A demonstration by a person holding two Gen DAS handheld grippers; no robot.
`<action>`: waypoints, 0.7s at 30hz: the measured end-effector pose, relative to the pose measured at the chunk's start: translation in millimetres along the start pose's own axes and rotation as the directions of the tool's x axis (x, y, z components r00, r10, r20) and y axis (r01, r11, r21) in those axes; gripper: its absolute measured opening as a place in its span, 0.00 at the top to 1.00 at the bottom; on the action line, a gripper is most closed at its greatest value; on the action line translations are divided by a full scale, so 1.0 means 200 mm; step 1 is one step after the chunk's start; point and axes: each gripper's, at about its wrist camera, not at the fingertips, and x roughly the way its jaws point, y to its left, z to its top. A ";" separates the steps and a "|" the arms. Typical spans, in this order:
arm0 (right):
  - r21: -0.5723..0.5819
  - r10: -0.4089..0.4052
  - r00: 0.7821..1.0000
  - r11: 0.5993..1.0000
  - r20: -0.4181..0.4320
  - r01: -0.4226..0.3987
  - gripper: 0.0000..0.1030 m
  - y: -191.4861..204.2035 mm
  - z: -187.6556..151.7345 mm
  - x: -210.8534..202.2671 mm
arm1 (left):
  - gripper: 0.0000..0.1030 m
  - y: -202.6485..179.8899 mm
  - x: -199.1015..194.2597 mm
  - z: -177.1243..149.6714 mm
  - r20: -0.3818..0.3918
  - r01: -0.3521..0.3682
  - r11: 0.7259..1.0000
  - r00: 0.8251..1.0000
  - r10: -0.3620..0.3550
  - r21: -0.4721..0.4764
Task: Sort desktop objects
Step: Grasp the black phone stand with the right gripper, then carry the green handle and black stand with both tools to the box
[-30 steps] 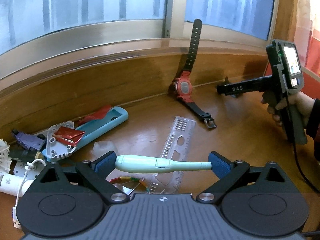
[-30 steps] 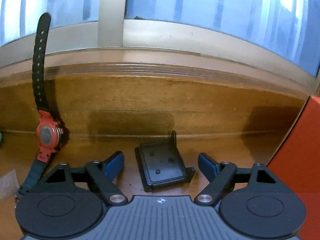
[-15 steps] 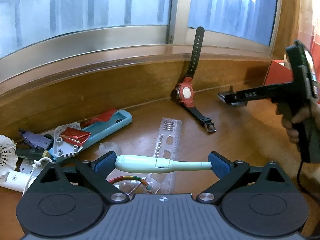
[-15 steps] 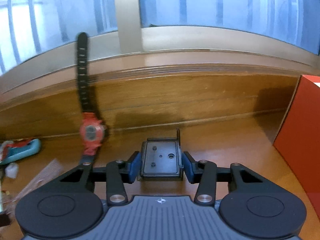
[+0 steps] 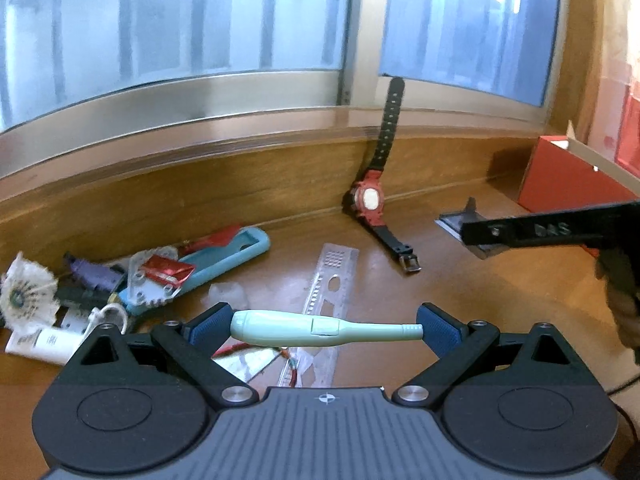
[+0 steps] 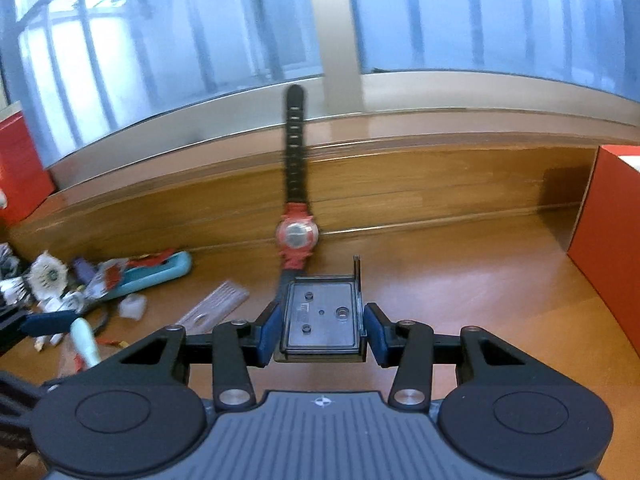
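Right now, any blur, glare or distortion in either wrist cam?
Left wrist: fisheye bends the window frame; the desk shows glare, the clutter is soft. Right wrist: the watch strap is motion-smeared, while the black tray between the pads stays sharp.

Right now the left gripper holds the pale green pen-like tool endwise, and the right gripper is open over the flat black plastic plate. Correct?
Not quite. The right gripper is shut on the flat black plastic plate, per the right wrist view. The left gripper does hold the pale green pen-like tool endwise.

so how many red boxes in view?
2. One red box stands at the desk's right end by the wall; another sits at the far left edge of the right wrist view. More may be out of frame.
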 end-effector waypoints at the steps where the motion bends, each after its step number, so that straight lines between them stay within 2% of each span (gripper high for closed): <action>1: -0.005 0.006 1.000 1.000 0.002 -0.006 0.54 0.02 -0.01 -0.03 | 0.05 0.00 -0.01 -0.01 -0.006 -0.017 1.000 1.000 0.017 -0.011; 8: -0.028 0.033 0.999 0.999 0.007 -0.033 0.54 0.09 -0.09 -0.22 | 0.05 0.00 -0.06 -0.06 -0.040 -0.098 0.992 0.995 0.095 -0.077; 15: -0.033 0.041 0.999 0.999 0.005 -0.041 0.54 0.09 -0.15 -0.35 | 0.05 -0.05 -0.13 -0.09 -0.037 -0.132 0.987 0.991 0.129 -0.096; 21: -0.045 0.085 0.996 0.995 0.013 -0.084 0.54 0.06 -0.18 -0.42 | 0.05 -0.12 -0.21 -0.10 -0.031 -0.180 0.978 0.984 0.178 -0.104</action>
